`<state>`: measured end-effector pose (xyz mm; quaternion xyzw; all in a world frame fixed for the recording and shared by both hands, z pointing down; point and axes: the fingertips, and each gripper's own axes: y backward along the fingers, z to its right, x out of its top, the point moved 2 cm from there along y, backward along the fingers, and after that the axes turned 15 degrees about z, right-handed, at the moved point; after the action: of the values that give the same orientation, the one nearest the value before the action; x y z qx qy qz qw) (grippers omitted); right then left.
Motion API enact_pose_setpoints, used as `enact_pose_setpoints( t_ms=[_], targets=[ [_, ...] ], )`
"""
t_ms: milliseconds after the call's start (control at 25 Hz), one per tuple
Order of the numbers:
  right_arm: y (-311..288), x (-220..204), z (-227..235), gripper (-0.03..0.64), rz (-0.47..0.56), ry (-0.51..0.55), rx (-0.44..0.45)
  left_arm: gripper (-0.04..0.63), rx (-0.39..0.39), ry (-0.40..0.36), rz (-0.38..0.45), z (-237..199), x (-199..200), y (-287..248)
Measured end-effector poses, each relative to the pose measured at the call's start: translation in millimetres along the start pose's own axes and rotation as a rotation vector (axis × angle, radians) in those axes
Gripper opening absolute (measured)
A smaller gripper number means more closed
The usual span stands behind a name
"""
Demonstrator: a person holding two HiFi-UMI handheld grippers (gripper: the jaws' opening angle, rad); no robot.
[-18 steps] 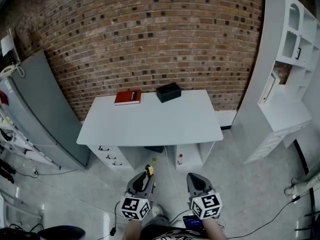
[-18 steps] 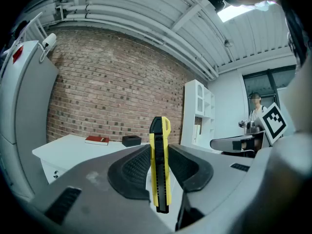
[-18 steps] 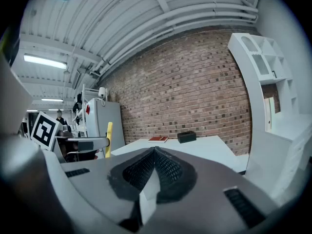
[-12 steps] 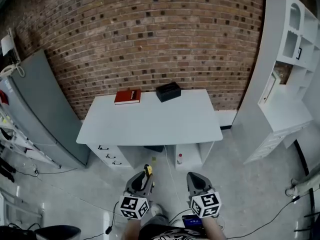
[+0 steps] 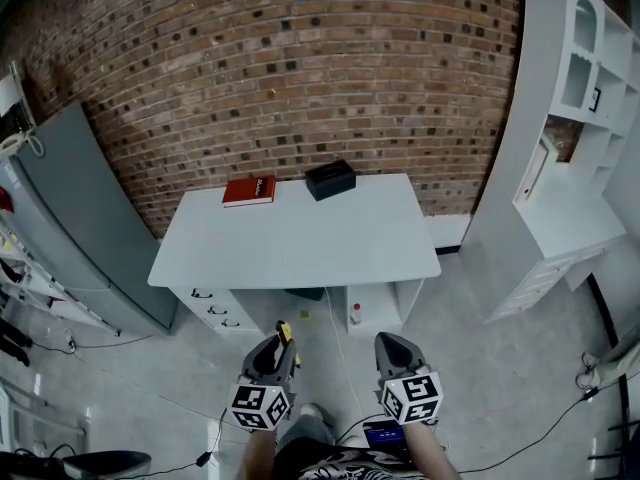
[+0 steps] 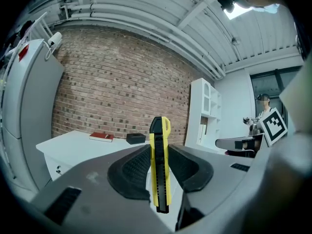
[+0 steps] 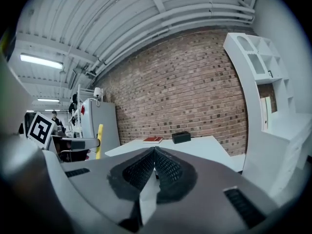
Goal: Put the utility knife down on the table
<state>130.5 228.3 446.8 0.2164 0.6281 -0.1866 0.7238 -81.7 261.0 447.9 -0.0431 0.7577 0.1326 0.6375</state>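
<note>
My left hand-held gripper (image 6: 158, 149) pinches the yellow-and-black plastic utility knife (image 6: 159, 179) upright, well apart from the white desk surface (image 5: 300, 243); the right hand-held gripper (image 7: 154, 156) is pressed together, empty. The knife could slip (pinch seems narrow) and drop short.

Red book (image 5: 249, 190) near black box (image 5: 330, 180)

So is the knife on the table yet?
Not yet. Done: the left tool has the yellow utility knife clamped. In hand: it is held low, short of the white table. Left: reach the table, set the knife down, let go. The right tool is shut and empty.
</note>
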Motion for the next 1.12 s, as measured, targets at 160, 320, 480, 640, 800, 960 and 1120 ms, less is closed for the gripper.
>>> enact_pose_setpoints(
  t_ms=[160, 320, 480, 640, 800, 960, 1120],
  targets=[
    [-11, -9, 4, 0.0, -0.019, -0.005, -0.005, 0.117, 0.003, 0.004, -0.026, -7, -9, -10],
    [-38, -19, 12, 0.0, -0.031, -0.009, 0.004, 0.117, 0.004, 0.014, -0.034, -22, -18, -37],
    [-77, -36, 28, 0.0, -0.064, -0.011, 0.007, 0.117, 0.004, 0.039, -0.055, -45, -42, -80],
    [-140, -48, 56, 0.0, -0.107, -0.001, -0.006, 0.117, -0.002, 0.068, -0.085, -78, -62, -147],
    [-220, -51, 89, 0.0, -0.132, 0.004, -0.037, 0.117, -0.026, 0.085, -0.113, -117, -69, -224],
    [-289, -52, 112, 0.0, -0.133, 0.012, -0.055, 0.117, -0.06, 0.09, -0.138, -151, -80, -290],
    [-327, -53, 130, 0.0, -0.138, 0.012, -0.086, 0.117, -0.102, 0.102, -0.163, -164, -91, -334]
  ],
)
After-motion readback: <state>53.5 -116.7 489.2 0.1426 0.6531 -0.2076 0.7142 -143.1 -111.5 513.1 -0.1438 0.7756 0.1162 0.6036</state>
